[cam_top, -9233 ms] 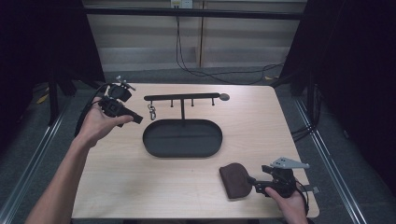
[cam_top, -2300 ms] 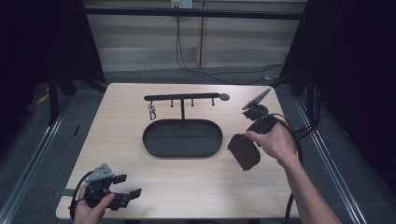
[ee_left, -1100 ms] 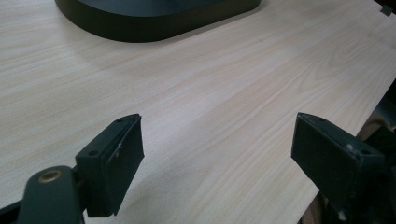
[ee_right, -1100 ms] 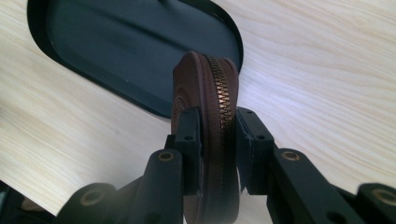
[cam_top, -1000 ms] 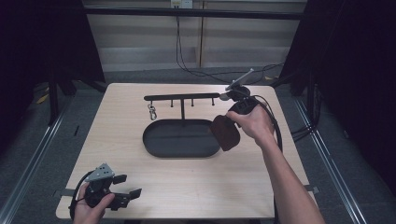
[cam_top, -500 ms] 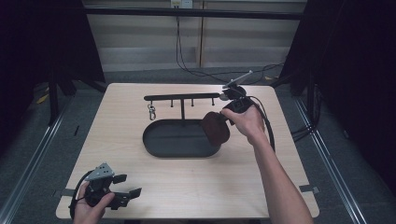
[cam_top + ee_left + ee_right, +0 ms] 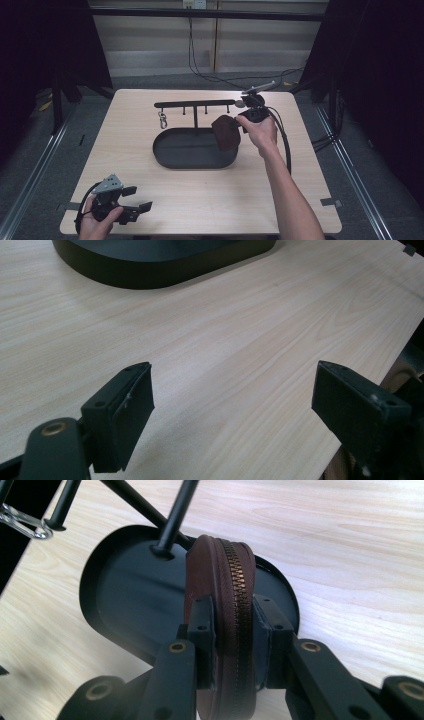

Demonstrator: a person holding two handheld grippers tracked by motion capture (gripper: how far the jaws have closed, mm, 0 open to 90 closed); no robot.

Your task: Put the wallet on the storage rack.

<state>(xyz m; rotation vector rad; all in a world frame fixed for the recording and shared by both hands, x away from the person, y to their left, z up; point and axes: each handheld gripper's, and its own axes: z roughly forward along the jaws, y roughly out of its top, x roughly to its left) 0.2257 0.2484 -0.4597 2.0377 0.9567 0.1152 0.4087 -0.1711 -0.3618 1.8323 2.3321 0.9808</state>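
A brown zippered pouch (image 7: 226, 132) hangs over the right end of the black oval tray (image 7: 172, 154), with my right gripper (image 7: 240, 122) shut on it. In the right gripper view the pouch (image 7: 227, 595) stands on edge, zipper toward the camera, with both pads (image 7: 202, 625) pressed on its sides. A black rack with pegs (image 7: 195, 105) rises from the tray's back, and a metal keyring clip (image 7: 162, 120) hangs from its left peg. My left gripper (image 7: 135, 200) rests near the table's front left corner, open with nothing between its fingers (image 7: 125, 410).
The light wooden table (image 7: 300, 175) has its front edge just under my left hand. The tray's wall (image 7: 150, 270) lies ahead of the left gripper. Cables (image 7: 285, 145) trail from the right gripper across the table's right side. Dark floor and rails surround the table.
My right gripper has carried the pouch left and down, from beside the rack's right end to just over the tray's right end. The left gripper has stayed put.
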